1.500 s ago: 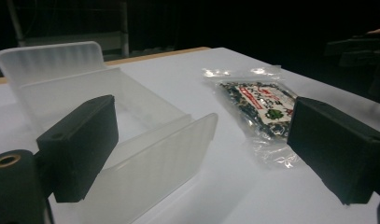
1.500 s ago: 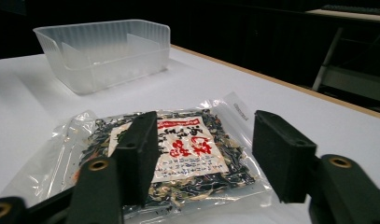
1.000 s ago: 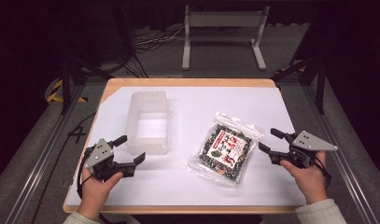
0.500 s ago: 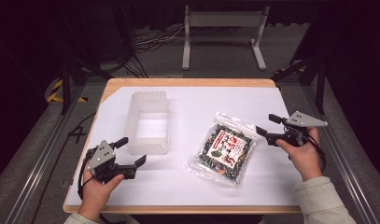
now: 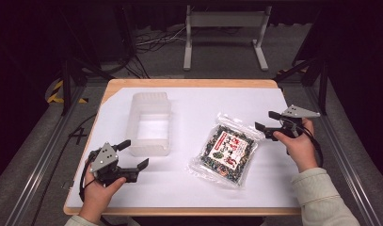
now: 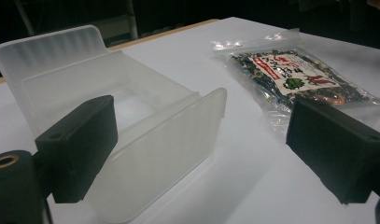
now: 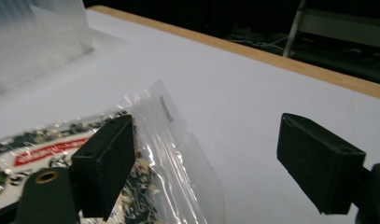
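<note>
Idling at lower left, left gripper has jaws apart, nothing between them. Bin sits left of centre, nothing in it. Bag lies flat, centre-right, not lifted. Right gripper just off the bag's upper-right corner, jaws just opened wide, nothing gripped. Looks like grab and bin drop both remain.

Frosted white bin, dark red-labelled clear bag

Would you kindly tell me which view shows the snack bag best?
The high view: the whole snack bag lies unobstructed. The left gripper view shows it slantwise, partly behind a jaw; the right gripper view shows its near corner.
</note>
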Available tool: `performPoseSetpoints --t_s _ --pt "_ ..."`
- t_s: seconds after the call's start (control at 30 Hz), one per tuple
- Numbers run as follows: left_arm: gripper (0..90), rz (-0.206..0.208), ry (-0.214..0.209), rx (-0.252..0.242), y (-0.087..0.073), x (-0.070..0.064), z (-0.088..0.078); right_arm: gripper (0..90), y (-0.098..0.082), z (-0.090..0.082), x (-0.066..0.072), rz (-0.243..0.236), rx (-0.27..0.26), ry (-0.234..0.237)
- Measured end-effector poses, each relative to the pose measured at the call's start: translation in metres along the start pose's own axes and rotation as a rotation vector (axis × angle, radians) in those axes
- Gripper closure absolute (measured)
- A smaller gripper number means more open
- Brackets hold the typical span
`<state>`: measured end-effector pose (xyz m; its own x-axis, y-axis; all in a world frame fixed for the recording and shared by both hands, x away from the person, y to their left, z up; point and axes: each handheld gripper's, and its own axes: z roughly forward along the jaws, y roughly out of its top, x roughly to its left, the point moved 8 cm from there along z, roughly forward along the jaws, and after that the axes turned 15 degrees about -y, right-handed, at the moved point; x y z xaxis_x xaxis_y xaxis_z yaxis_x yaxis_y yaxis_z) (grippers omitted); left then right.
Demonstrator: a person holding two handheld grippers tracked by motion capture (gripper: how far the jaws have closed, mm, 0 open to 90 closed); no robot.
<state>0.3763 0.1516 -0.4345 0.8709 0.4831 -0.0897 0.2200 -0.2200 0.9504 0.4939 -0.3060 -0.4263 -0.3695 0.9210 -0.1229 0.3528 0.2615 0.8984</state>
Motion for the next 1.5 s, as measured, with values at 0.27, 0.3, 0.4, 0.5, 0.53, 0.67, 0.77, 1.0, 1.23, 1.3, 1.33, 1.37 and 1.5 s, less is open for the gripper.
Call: performPoseSetpoints --t_s 0.27,0.3,0.4,0.5,0.53,0.67,0.77,1.0,1.23,1.3,1.33,1.37,1.5 --pt "9.6 -0.002 -0.010 0.009 -0.002 -0.002 0.003 20.1 -0.025 0.017 -0.002 0.006 0.088 -0.009" --pt "9.6 0.004 -0.011 0.010 -0.002 -0.002 0.003 20.0 -0.027 0.019 -0.002 0.006 0.099 -0.004" --pt "9.5 0.005 -0.011 0.011 -0.003 -0.002 0.003 21.5 -0.035 0.022 -0.002 0.032 0.125 0.007" --pt "9.5 0.006 -0.018 0.020 -0.004 -0.003 0.005 22.2 -0.044 0.023 -0.001 0.035 0.154 0.006" --pt "9.4 0.011 -0.021 0.027 -0.004 -0.003 0.005 22.4 -0.046 0.023 -0.001 0.034 0.154 0.011" --pt "9.4 0.021 -0.023 0.031 -0.004 -0.005 0.007 23.8 -0.049 0.024 0.003 0.060 0.159 0.028" --pt "9.5 0.017 -0.025 0.030 -0.004 -0.006 0.007 25.9 -0.051 0.025 0.007 0.061 0.169 0.044" --pt "9.5 0.019 -0.021 0.026 -0.004 -0.004 0.006 27.2 -0.055 0.024 0.012 0.057 0.202 0.060" --pt "9.4 0.016 -0.019 0.026 -0.004 -0.005 0.006 28.1 -0.058 0.024 0.014 0.072 0.241 0.083" --pt "9.5 0.015 -0.019 0.027 -0.004 -0.005 0.006 28.1 -0.059 0.024 0.015 0.082 0.251 0.090" --pt "9.5 0.019 -0.016 0.029 -0.004 -0.004 0.006 28.2 -0.060 0.024 0.017 0.084 0.262 0.101" --pt "9.4 0.019 -0.016 0.029 -0.004 -0.004 0.006 28.2 -0.060 0.024 0.017 0.084 0.262 0.101" --pt "9.5 0.021 -0.013 0.029 -0.004 -0.004 0.006 29.8 -0.060 0.024 0.018 0.074 0.260 0.106"
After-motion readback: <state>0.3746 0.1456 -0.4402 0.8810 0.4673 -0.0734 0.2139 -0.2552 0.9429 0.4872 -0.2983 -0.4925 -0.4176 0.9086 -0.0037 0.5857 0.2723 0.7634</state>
